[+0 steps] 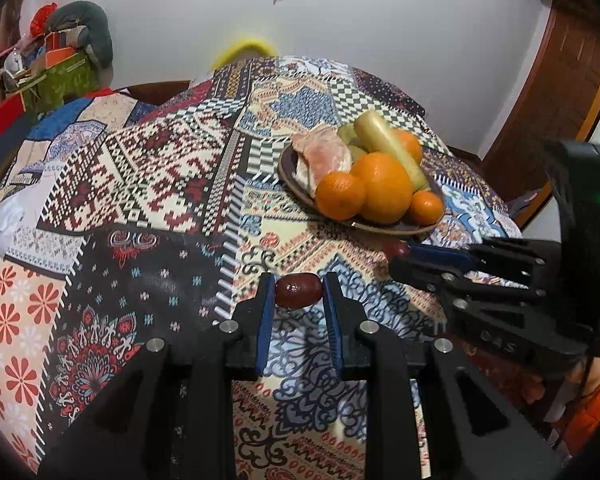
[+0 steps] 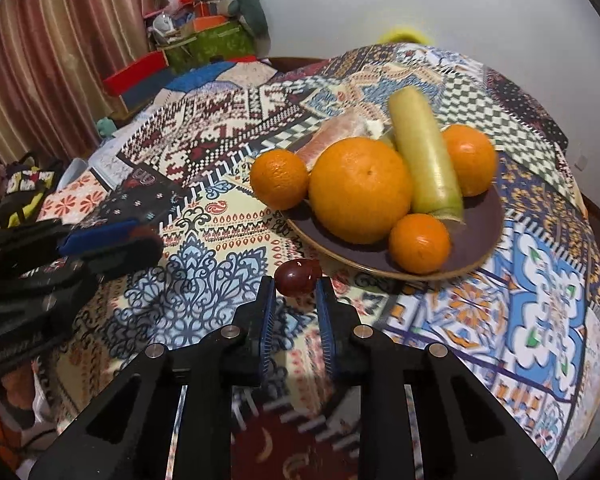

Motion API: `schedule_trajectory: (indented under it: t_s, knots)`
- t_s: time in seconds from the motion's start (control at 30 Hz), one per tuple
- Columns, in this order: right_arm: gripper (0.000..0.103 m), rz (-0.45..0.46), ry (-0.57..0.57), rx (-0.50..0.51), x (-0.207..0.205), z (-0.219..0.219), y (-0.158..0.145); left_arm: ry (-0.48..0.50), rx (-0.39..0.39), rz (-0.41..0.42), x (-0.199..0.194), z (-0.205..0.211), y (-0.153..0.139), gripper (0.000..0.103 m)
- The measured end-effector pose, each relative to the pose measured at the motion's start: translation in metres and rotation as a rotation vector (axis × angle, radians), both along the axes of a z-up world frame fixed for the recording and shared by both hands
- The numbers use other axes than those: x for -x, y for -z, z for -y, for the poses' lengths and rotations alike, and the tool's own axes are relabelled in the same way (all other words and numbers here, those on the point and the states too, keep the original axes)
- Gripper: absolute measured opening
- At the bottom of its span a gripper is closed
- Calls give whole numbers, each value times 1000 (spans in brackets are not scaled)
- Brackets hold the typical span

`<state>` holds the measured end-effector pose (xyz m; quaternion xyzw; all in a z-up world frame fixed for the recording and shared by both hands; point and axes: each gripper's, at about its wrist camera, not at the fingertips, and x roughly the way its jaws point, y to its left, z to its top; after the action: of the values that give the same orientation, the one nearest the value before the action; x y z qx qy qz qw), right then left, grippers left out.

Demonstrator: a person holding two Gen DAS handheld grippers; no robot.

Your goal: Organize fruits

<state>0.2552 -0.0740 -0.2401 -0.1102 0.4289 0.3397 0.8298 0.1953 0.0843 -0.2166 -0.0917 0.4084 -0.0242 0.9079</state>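
Observation:
A brown plate on the patterned tablecloth holds a big orange, three smaller oranges, a pale green-yellow long fruit and a pinkish peeled piece. My left gripper is shut on a small dark red fruit, held above the cloth short of the plate. My right gripper is shut on another small dark red fruit, just before the plate's near rim. Each gripper shows in the other's view.
The table is covered by a patchwork cloth. Boxes and a grey bundle are stacked at the far left by the wall. A wooden door stands at the right. A curtain hangs at the left.

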Motion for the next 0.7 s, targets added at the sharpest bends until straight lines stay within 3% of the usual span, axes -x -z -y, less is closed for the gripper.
schedule_trajectory:
  t_s: [0.43, 0.7]
  knots:
    - [19, 114, 123, -88, -25, 66, -44, 52, -29, 90, -39, 36, -44, 24]
    - [19, 137, 162, -103, -56, 85, -46, 110, -63, 114, -80, 66, -47, 24]
